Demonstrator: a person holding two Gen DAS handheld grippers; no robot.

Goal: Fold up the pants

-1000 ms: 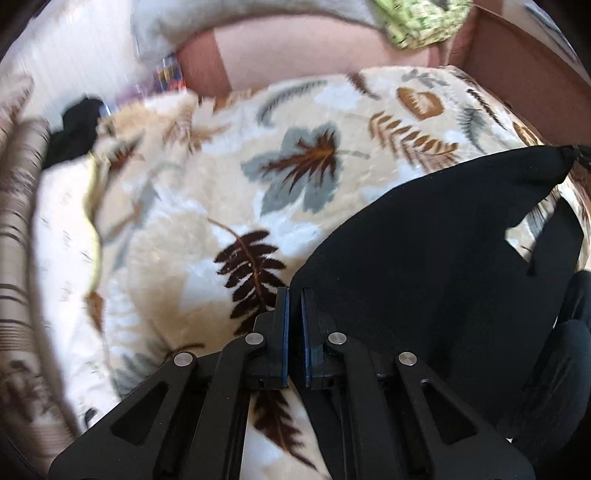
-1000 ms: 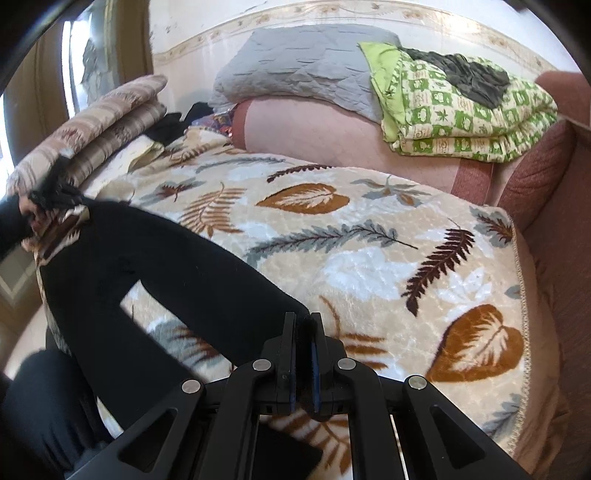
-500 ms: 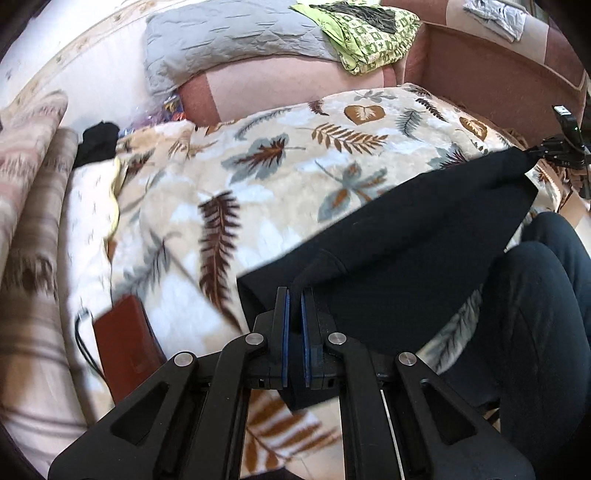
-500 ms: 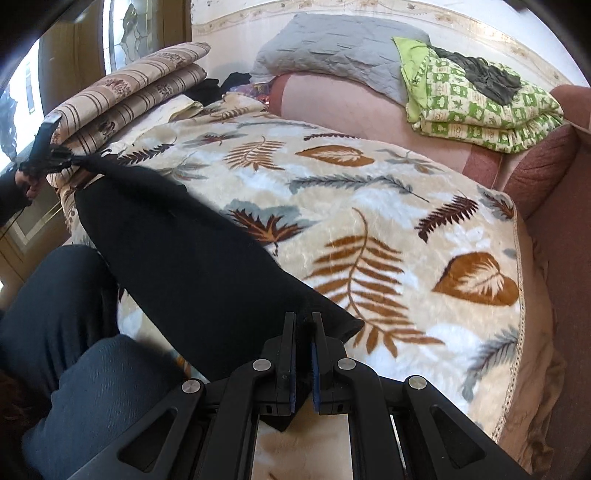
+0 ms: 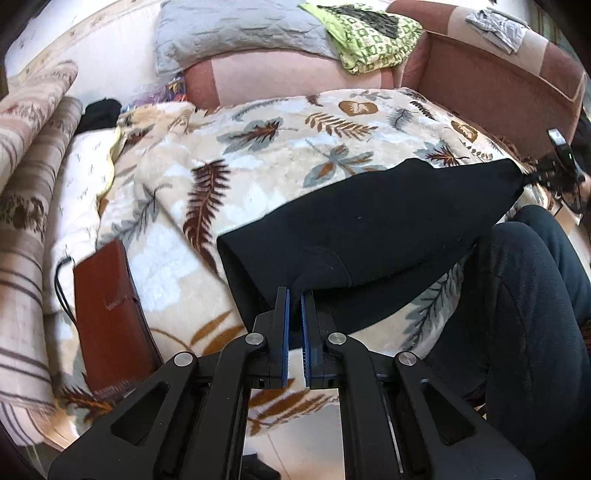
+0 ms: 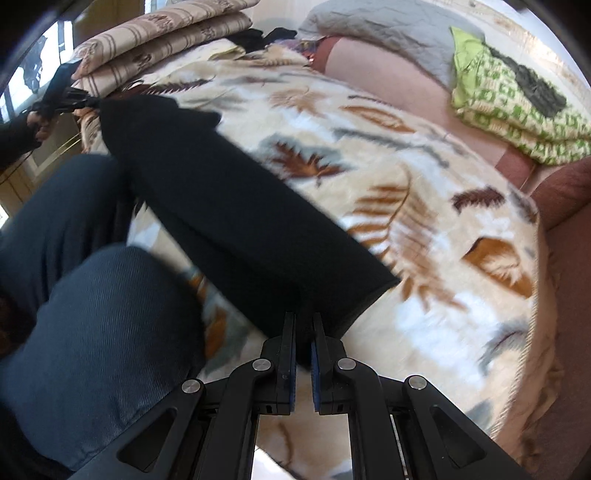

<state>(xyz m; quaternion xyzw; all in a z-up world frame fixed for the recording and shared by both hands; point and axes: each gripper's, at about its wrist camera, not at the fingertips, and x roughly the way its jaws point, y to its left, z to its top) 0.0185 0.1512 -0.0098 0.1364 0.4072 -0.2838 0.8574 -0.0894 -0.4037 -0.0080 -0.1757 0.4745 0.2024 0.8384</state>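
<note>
The black pants [image 5: 373,236] are stretched taut between my two grippers, above the near edge of a leaf-patterned blanket [image 5: 266,155]. My left gripper [image 5: 294,295] is shut on one end of the pants. My right gripper [image 6: 303,321] is shut on the other end of the pants [image 6: 229,199]. The right gripper also shows far right in the left wrist view [image 5: 554,173], and the left gripper far left in the right wrist view [image 6: 70,99]. The cloth looks folded double lengthwise.
The person's legs in dark blue trousers [image 5: 528,306] are close under the pants. A brown leather case [image 5: 110,306] with a cable lies at the blanket's left. Striped cushions [image 5: 26,155], a grey quilt [image 5: 236,33] and a green patterned cloth [image 5: 373,33] lie behind.
Both grippers have pulled back toward the person and apart, drawing the pants from a loose hanging shape into a taut flat band near the blanket's front edge.
</note>
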